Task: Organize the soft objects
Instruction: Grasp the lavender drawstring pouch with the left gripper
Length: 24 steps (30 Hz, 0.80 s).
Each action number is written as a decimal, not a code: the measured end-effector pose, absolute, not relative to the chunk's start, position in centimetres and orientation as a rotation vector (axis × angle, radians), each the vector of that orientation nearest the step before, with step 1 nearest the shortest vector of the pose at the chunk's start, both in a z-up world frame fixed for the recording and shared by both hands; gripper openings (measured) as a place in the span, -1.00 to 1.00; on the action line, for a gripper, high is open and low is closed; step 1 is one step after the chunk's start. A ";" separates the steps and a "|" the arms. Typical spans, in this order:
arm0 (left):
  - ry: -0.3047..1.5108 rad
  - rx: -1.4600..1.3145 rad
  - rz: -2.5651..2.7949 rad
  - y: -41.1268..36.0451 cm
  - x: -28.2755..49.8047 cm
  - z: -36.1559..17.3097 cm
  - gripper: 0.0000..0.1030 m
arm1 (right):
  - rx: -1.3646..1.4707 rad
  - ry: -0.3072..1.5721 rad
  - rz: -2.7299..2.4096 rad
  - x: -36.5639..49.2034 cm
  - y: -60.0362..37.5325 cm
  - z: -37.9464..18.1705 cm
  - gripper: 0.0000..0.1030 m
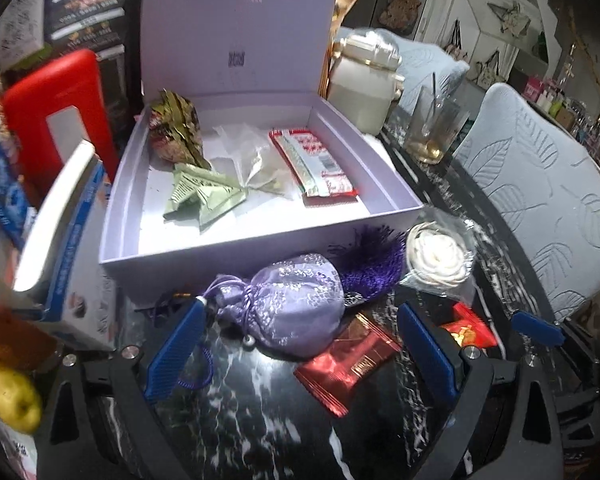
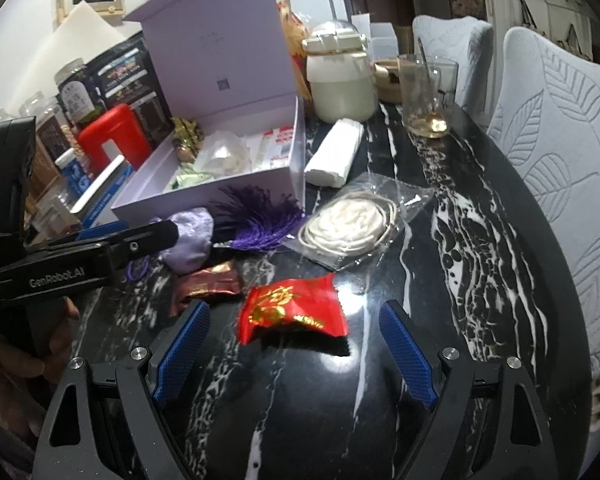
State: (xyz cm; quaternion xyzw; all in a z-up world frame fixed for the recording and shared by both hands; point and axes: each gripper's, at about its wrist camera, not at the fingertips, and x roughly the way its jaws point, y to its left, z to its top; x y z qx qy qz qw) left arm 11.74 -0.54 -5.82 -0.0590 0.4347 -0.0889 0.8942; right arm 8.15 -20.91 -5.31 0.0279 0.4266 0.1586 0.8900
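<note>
The box stands open on the table, lid propped up behind it, so it can take things from above; a few packets already lie inside. The rest of the soft things wait just in front of the box: a lilac pouch against its front wall with a purple tassel beside it, a bagged white flower by the box's front right corner, and two wrappers nearer the camera.

The left gripper hangs open and empty, its jaws spread to either side of the pouch without touching it, probably lined up for a grasp. The right gripper is likewise open and empty, framing the red packet, farther out from the box than the brown wrapper. Nothing is held yet.
</note>
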 end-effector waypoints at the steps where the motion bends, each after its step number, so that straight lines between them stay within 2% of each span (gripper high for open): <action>1: 0.911 -0.123 -0.185 -0.6 12.0 -6.1 0.90 | 0.059 0.891 0.330 8.4 -20.9 -5.5 0.70; 11: 1.004 -0.126 -0.197 -1.1 14.4 -9.0 0.90 | 0.079 0.905 0.353 9.8 -21.1 -6.0 0.70; 22: 0.993 -0.009 -0.147 -2.6 14.4 -9.7 0.90 | 0.071 0.921 0.357 10.1 -20.9 -6.2 0.70; 23: 0.990 -0.003 -0.140 -2.7 14.4 -9.7 0.89 | 0.073 0.921 0.358 10.0 -20.9 -6.2 0.70; 24: 0.983 0.000 -0.133 -2.7 14.3 -9.7 0.70 | 0.076 0.921 0.358 9.9 -20.9 -6.2 0.70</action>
